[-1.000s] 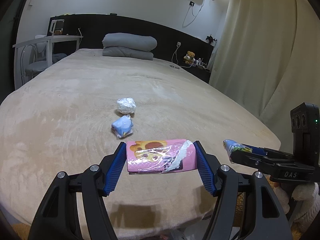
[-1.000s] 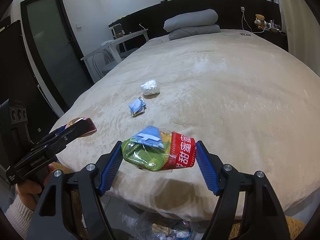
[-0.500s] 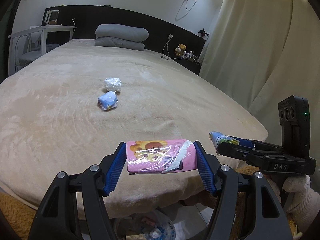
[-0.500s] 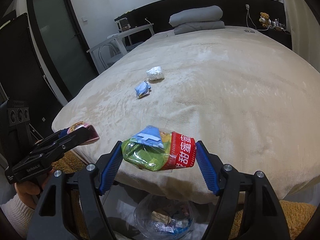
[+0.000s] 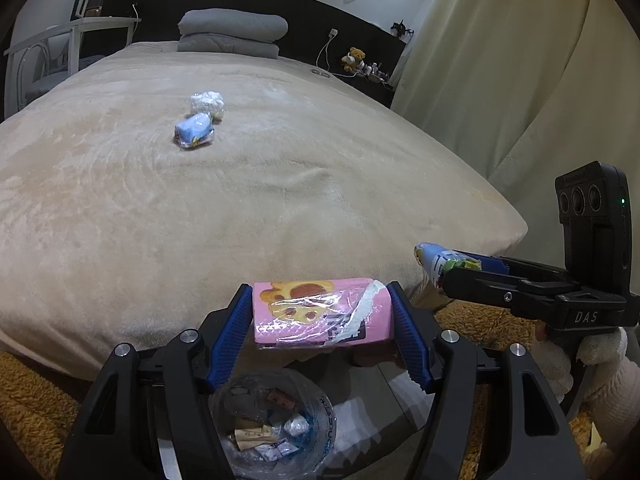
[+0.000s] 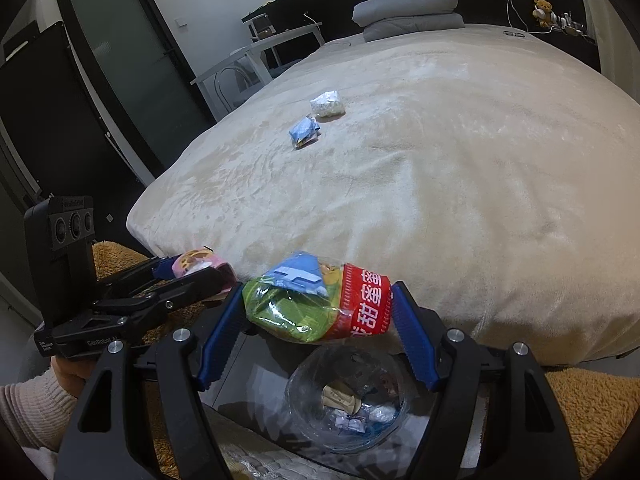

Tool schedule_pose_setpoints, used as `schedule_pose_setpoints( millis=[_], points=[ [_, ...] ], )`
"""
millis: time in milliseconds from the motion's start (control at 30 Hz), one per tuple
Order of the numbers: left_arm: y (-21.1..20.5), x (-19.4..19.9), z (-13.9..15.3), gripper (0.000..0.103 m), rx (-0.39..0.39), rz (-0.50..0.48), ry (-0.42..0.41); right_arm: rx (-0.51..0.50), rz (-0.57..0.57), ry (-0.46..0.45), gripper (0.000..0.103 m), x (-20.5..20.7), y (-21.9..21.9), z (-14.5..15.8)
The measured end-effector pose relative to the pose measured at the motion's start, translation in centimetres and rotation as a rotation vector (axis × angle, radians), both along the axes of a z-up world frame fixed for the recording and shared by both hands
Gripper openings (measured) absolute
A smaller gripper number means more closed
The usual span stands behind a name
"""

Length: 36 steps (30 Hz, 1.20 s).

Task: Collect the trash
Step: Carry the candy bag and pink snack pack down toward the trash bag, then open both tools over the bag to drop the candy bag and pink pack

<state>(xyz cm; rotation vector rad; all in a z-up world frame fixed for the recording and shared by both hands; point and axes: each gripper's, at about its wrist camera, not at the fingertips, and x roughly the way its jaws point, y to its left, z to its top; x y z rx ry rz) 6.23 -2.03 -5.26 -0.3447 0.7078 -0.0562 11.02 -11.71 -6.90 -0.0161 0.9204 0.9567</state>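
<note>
Left tongs (image 5: 322, 316) clamp a pink packet (image 5: 320, 312), right tongs (image 6: 318, 306) a green-red wrapper (image 6: 316, 304), both above the clear bin (image 6: 348, 404) beside the bed (image 6: 440, 180); releasing off-centre risks light wrappers missing it.

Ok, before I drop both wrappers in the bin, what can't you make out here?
- Bin: in the left wrist view its rim is partly behind the left gripper; in the right wrist view the right gripper covers part of it.
- Bin contents: scraps too small and glare-covered to identify.
- Pink wrapper: underside hidden.
- Green wrapper: red print cut off by crumpling.
- Blue packet: label too small.
</note>
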Motion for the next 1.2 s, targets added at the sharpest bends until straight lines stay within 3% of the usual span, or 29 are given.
schedule_pose_setpoints(
  millis=[433, 700, 1200],
  points=[
    [-0.6, -0.7, -3.7, 0.065, -0.065, -0.011, 0.138, -0.072, 0.045, 0.119, 0.072, -0.8, 0.9, -3.1],
    [-0.6, -0.6, -6.5, 0.065, -0.102, -0.006, 0.263, -0.121, 0.037, 0.211, 0.072, -0.3, 1.5, -5.0],
    [0.1, 0.2, -11.9, 0.066, -0.197, 0.014, 0.499, -0.252, -0.022, 0.476, 0.072, 1.0, 3.0, -10.8]
  ],
)
